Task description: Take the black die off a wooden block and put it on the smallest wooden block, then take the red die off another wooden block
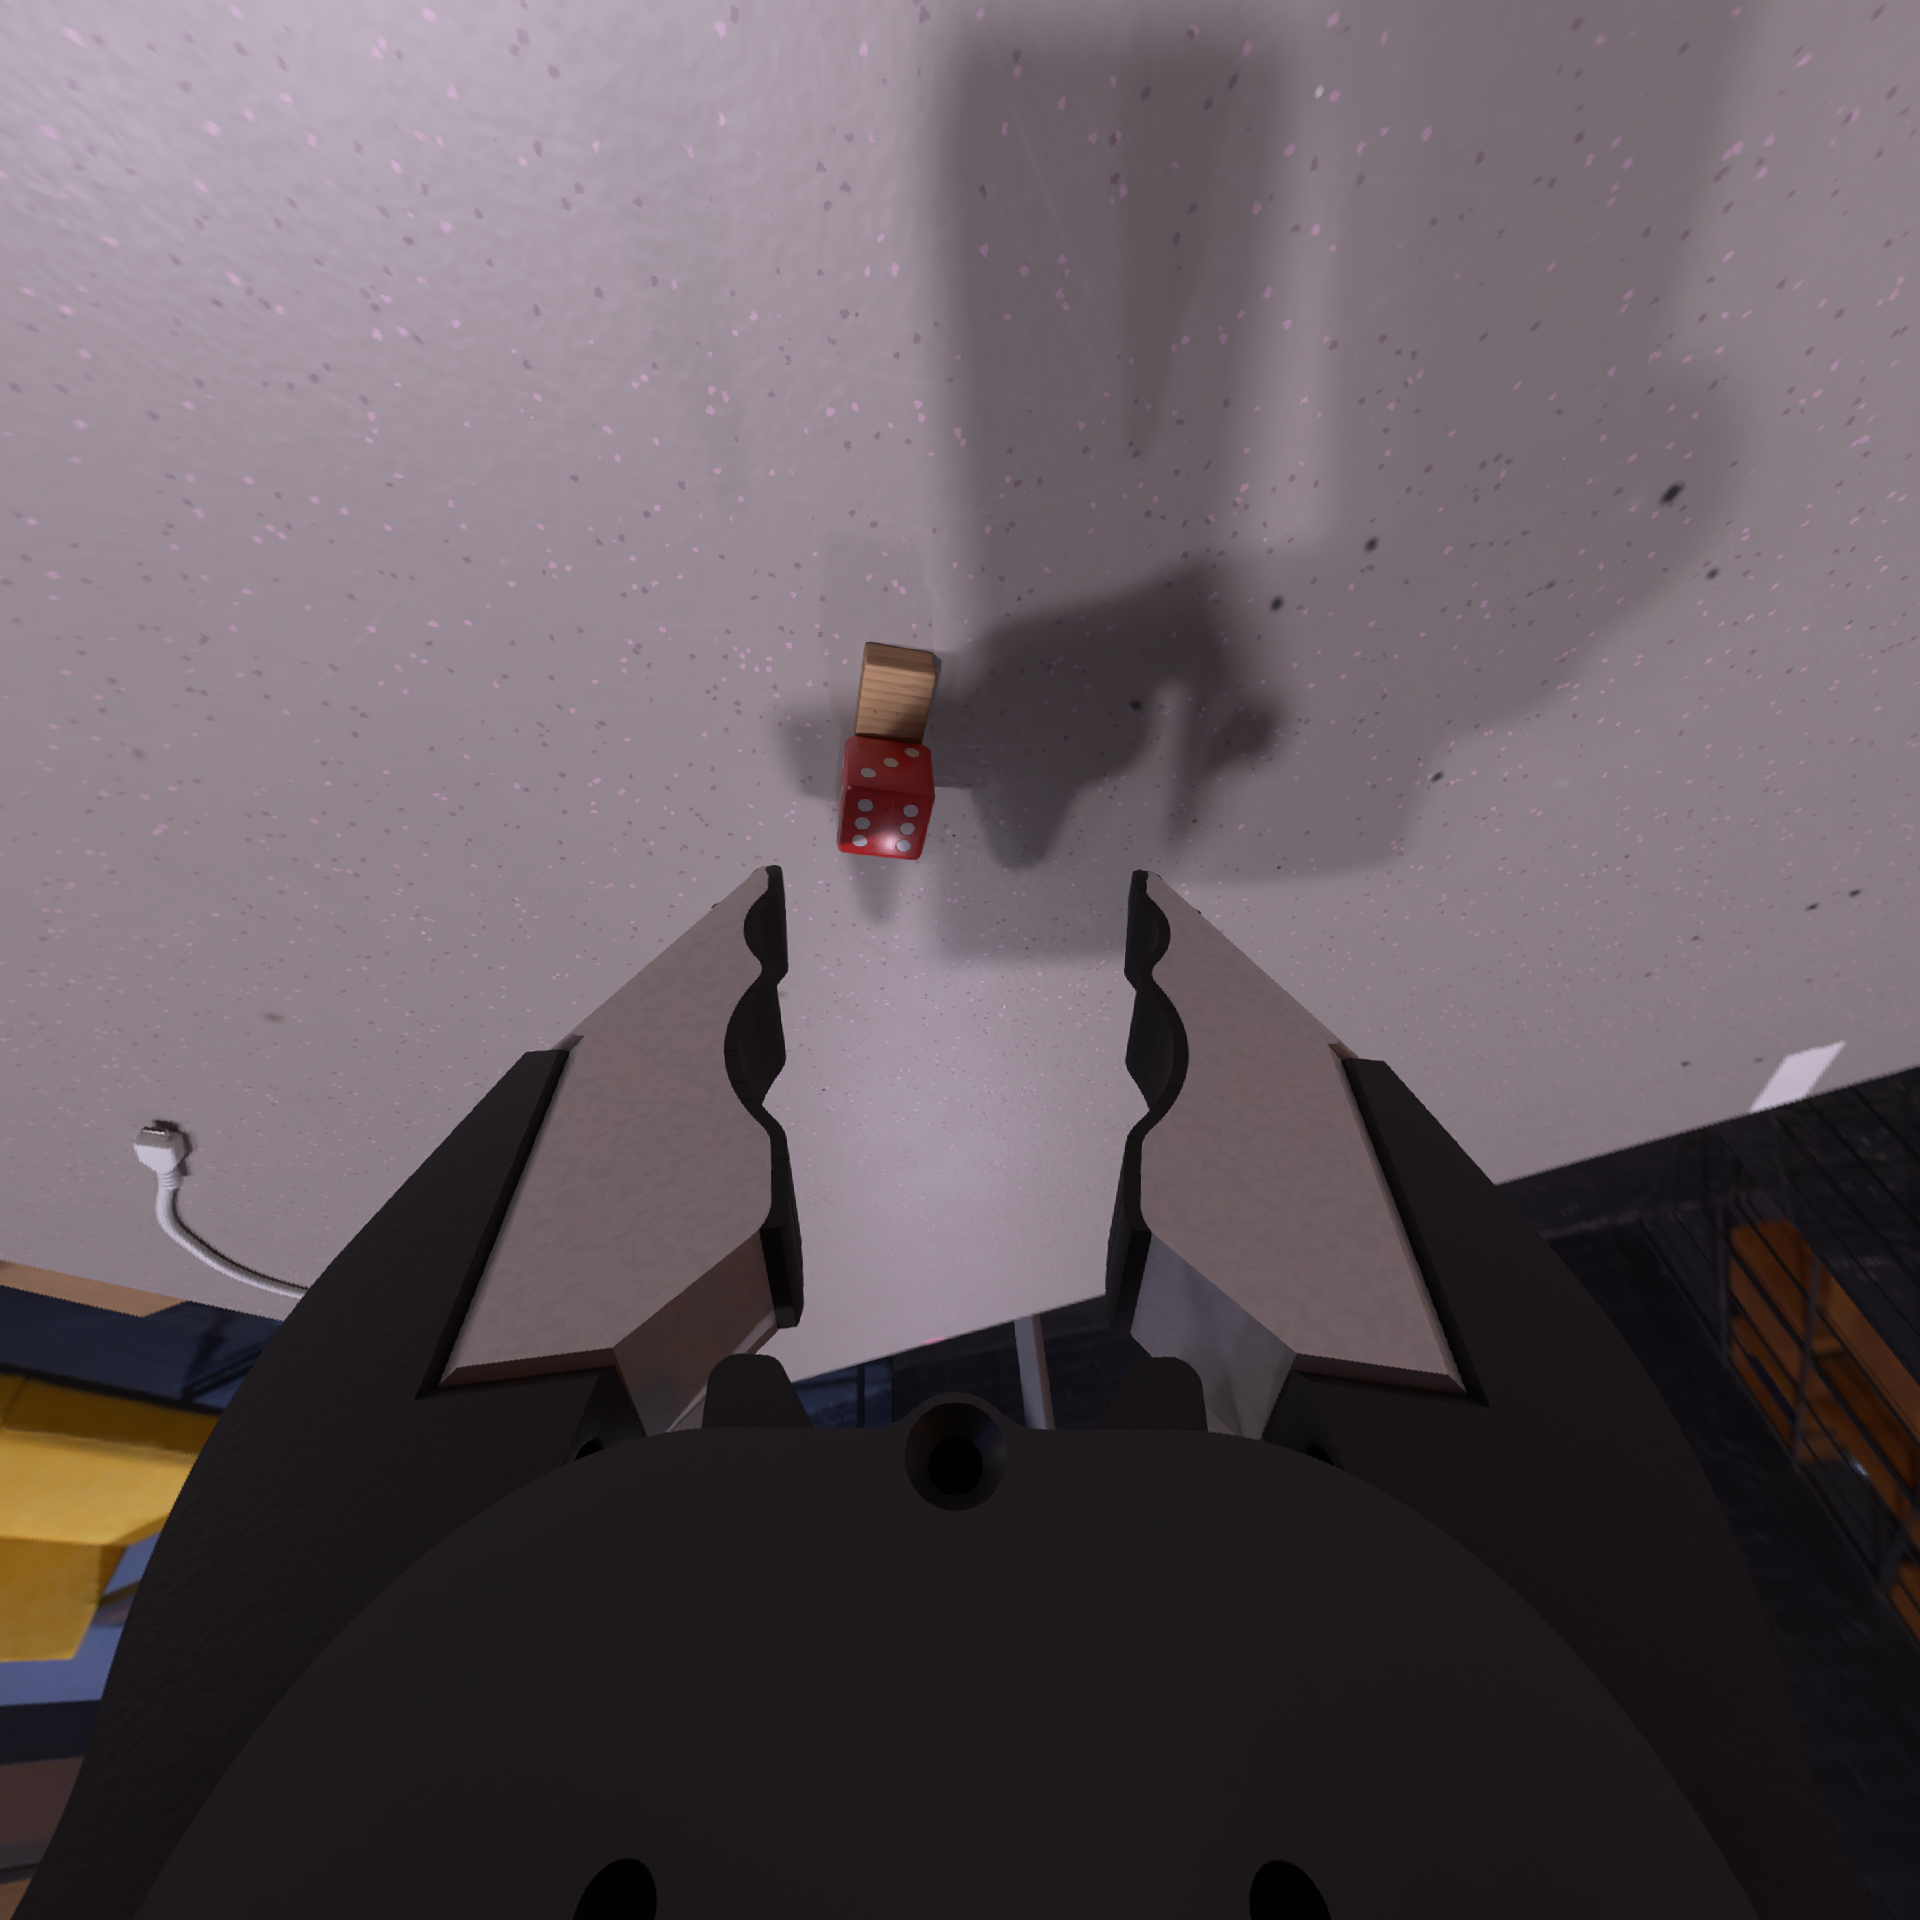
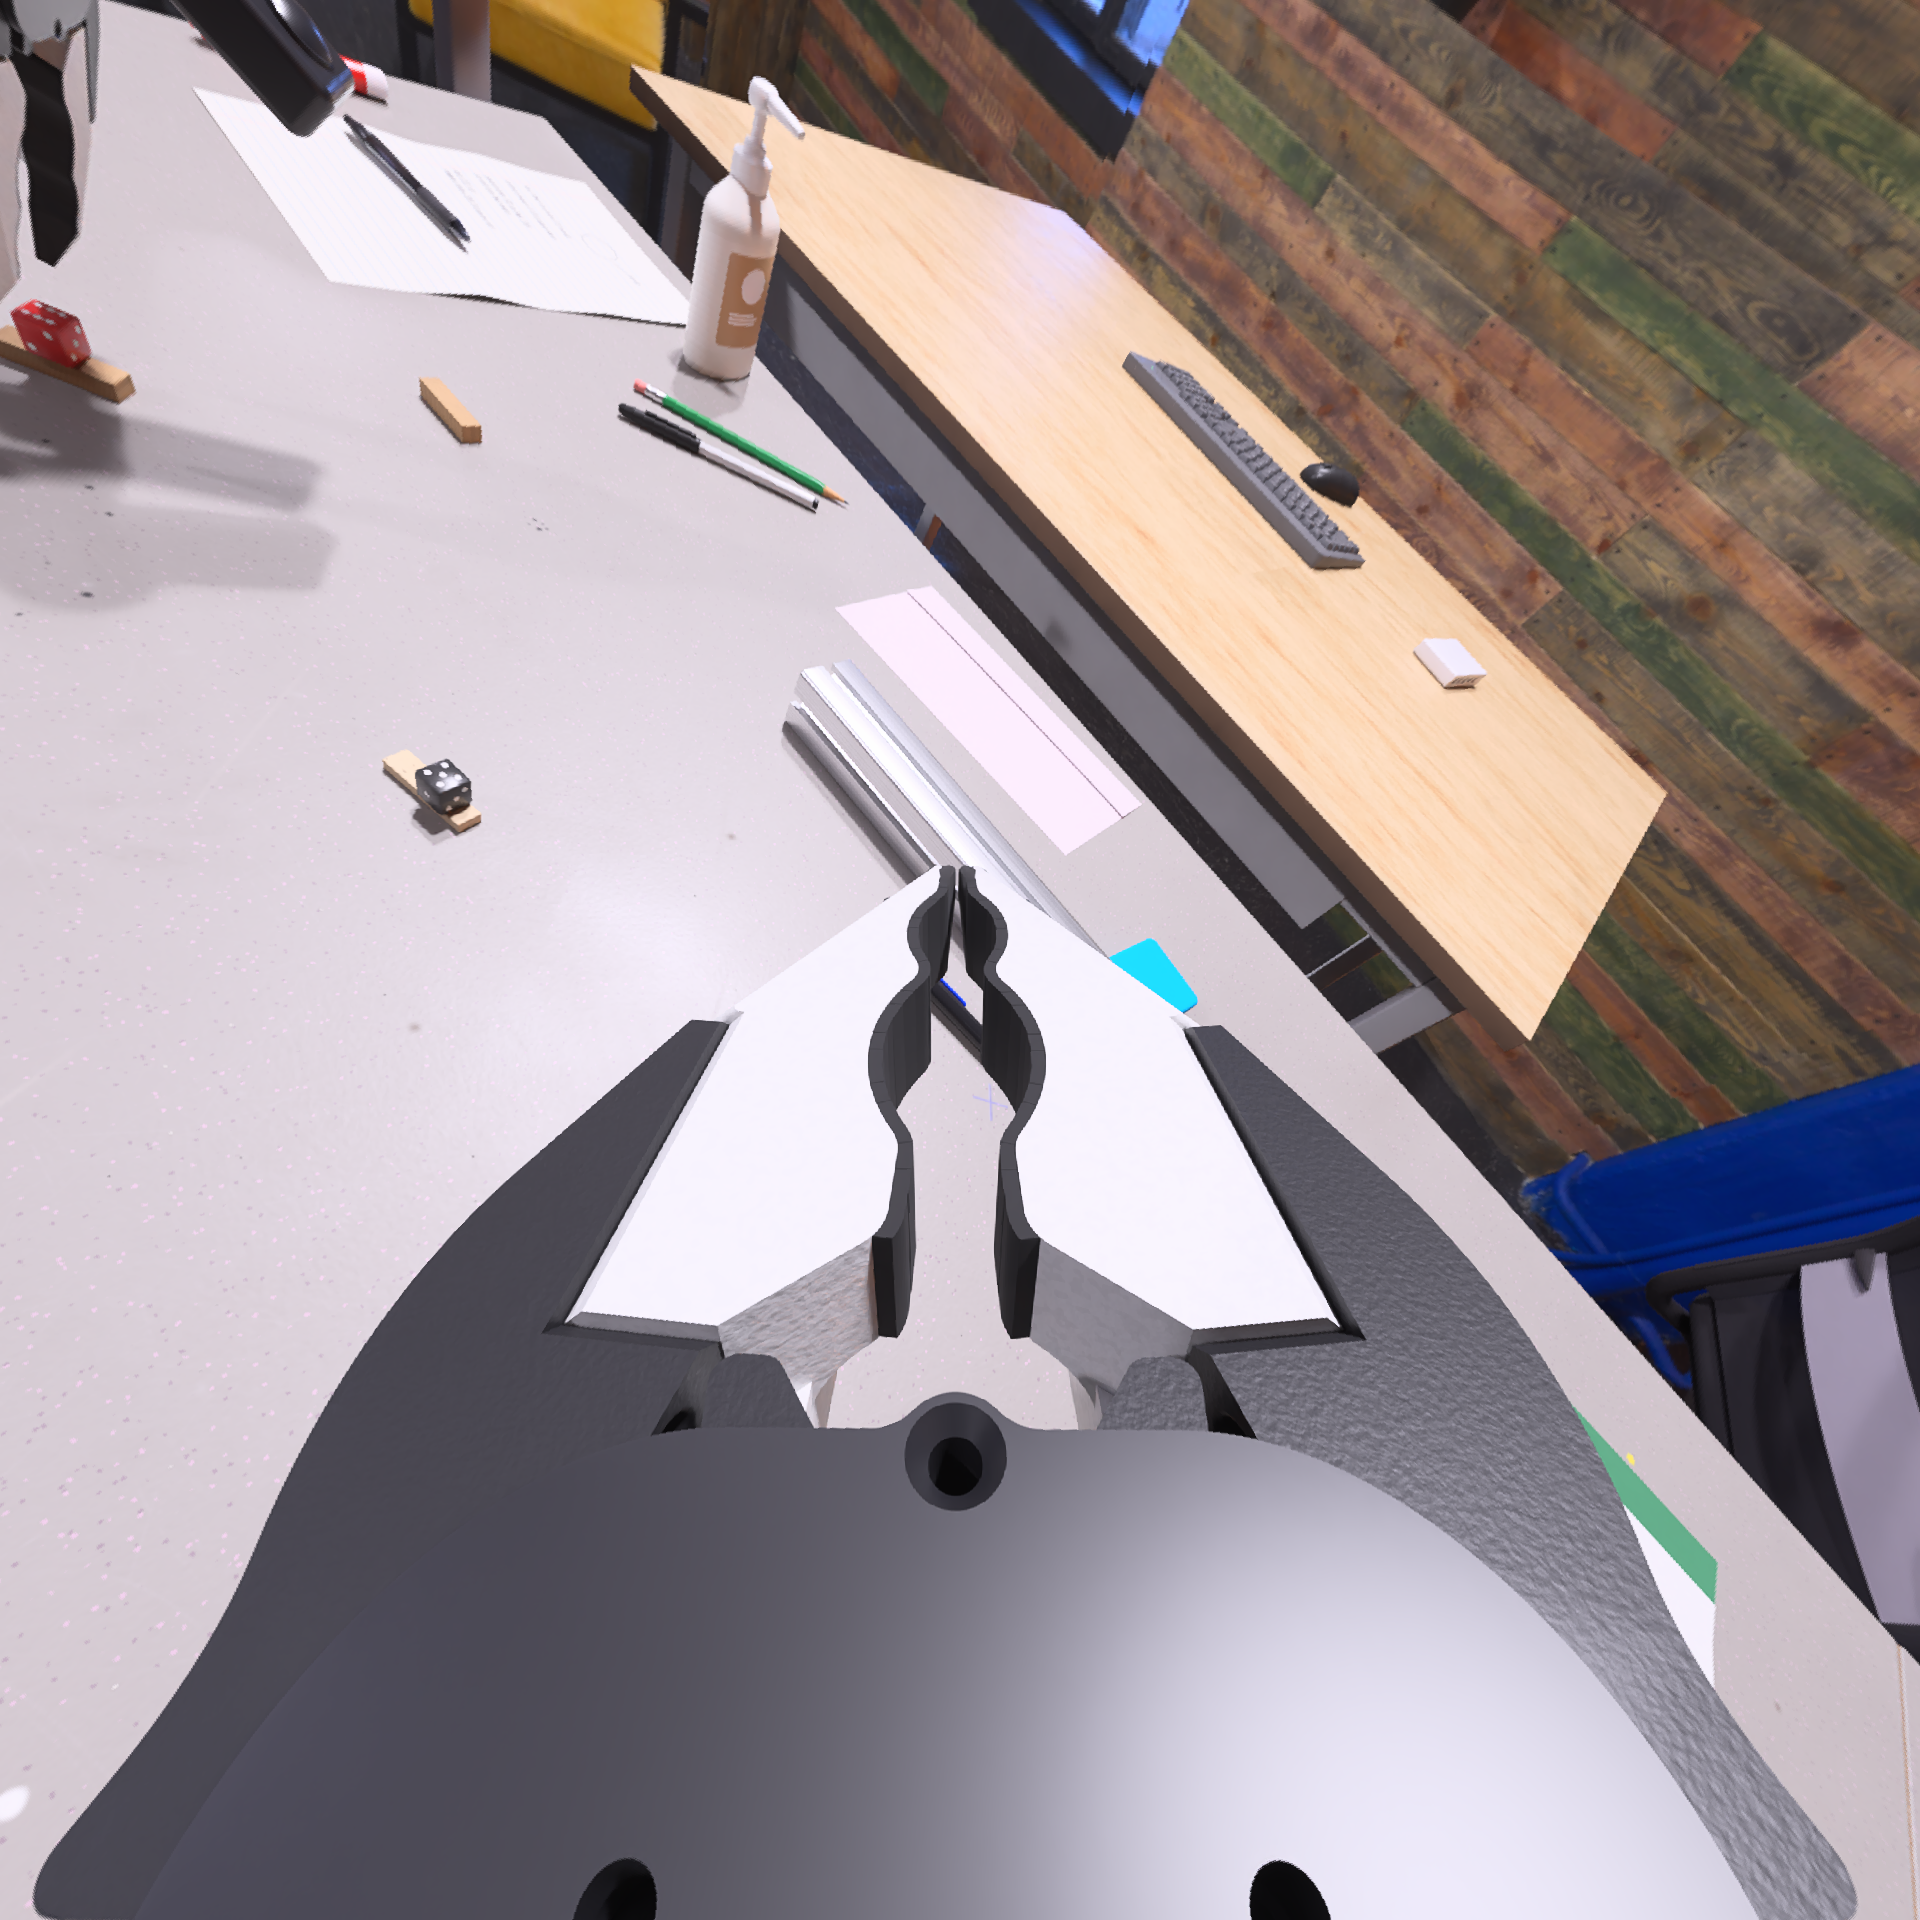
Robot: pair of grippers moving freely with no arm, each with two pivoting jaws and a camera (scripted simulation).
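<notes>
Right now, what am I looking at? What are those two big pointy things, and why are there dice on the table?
Those pointy things are grippers, like big tweezers with two fingers each. A camera sits on each one and looks out along its fingers, so each picture is that gripper's own view.

In the left wrist view, the left gripper is open and empty, looking down at a red die sitting on a wooden block.

In the right wrist view, the right gripper is shut and holds nothing. Farther off on the grey table, a black die sits on a wooden block. Another wooden block lies bare. The red die shows again at the far left.

Also there: a pump bottle, a pencil, a pen and paper.
</notes>
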